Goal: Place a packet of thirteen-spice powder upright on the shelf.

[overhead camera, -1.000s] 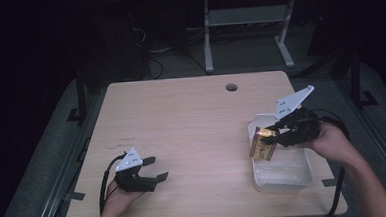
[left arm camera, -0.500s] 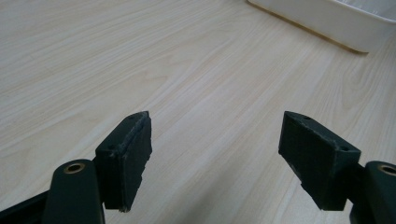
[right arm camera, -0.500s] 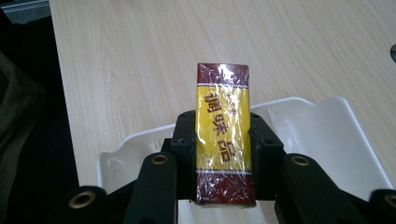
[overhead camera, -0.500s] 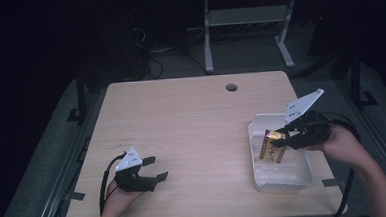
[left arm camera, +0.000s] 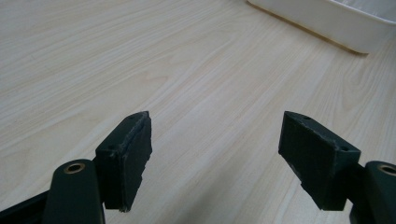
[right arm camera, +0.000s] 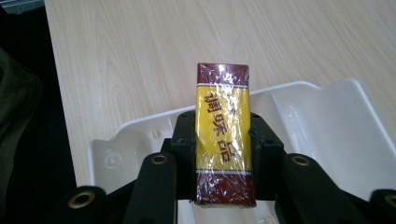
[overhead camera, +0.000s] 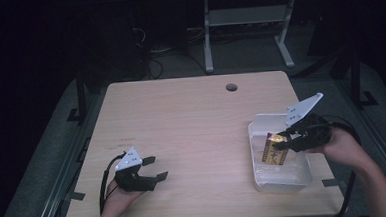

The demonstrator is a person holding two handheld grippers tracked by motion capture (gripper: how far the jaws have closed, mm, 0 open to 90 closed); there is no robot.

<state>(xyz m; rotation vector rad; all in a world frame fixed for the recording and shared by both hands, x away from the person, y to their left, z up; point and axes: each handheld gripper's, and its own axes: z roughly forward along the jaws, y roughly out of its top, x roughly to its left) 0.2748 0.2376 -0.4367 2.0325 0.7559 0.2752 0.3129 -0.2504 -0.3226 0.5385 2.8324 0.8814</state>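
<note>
One packet (overhead camera: 275, 150), red and yellow in clear wrap, is pinched across its width by the right gripper (overhead camera: 283, 140) and held over the white plastic tray (overhead camera: 281, 185); the right gripper view shows the packet (right arm camera: 223, 140) between both pads above the tray's rim (right arm camera: 140, 127). Judgement: the pick is done and the placing is in hand; lowering the packet to the tray floor and letting go remain. Whether it already touches the floor cannot be told.

Left gripper (overhead camera: 151, 168): jaws spread, nothing between them, low over the bare table (overhead camera: 192, 123), well apart from the tray.

Count: packets 1; trays 1, otherwise seemingly without contents; grippers 2; table 1, with one round hole (overhead camera: 231, 87) near its far edge.
</note>
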